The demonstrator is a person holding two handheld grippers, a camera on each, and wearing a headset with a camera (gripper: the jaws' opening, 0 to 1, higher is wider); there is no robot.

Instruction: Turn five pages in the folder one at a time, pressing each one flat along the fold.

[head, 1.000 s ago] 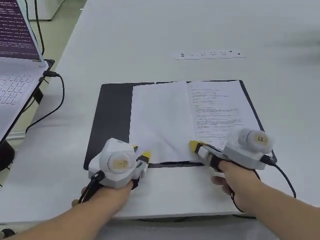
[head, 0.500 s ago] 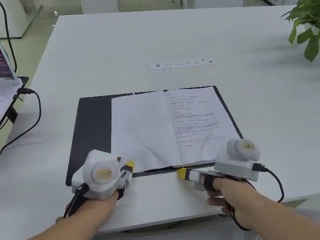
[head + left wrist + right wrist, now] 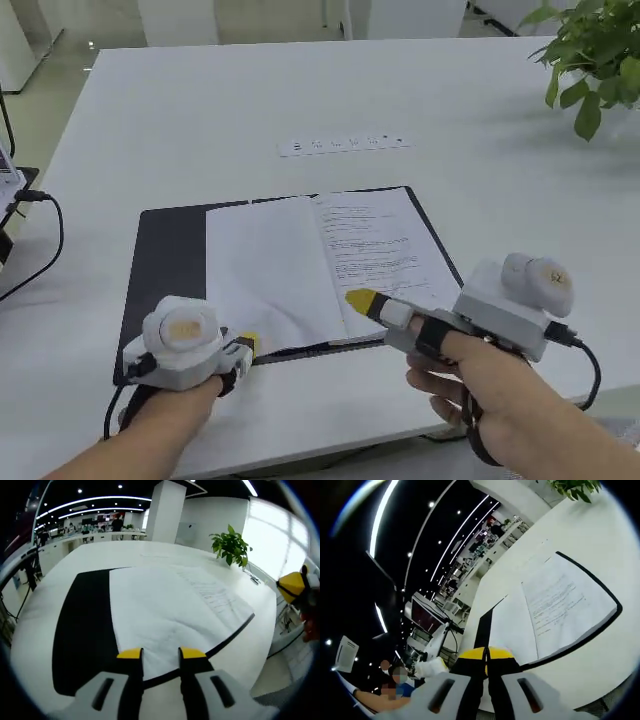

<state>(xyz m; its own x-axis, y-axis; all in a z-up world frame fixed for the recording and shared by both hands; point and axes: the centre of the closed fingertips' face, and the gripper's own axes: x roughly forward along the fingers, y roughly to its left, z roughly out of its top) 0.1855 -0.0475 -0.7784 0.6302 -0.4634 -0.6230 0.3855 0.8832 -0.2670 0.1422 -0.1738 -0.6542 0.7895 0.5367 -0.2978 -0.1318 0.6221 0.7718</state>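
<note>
The black folder point(image 3: 165, 260) lies open on the white table, with a blank page point(image 3: 265, 265) on its left and a printed page point(image 3: 375, 250) on its right. My left gripper point(image 3: 245, 345) rests at the folder's front edge. In the left gripper view its yellow-tipped jaws point(image 3: 161, 654) stand a little apart with nothing between them, over the blank page point(image 3: 165, 610). My right gripper point(image 3: 360, 300) is held in the air over the printed page's lower edge. In the right gripper view its tips point(image 3: 486, 654) are pressed together, aimed at the printed page point(image 3: 565, 605).
A white power strip point(image 3: 340, 144) lies beyond the folder. A potted plant point(image 3: 590, 60) stands at the far right corner. A black cable point(image 3: 40, 260) runs along the table's left side. The table's front edge is close under both hands.
The head camera has swung right. My right gripper has lifted off the table and moved over the printed page's bottom edge. The left gripper stays at the folder's front edge.
</note>
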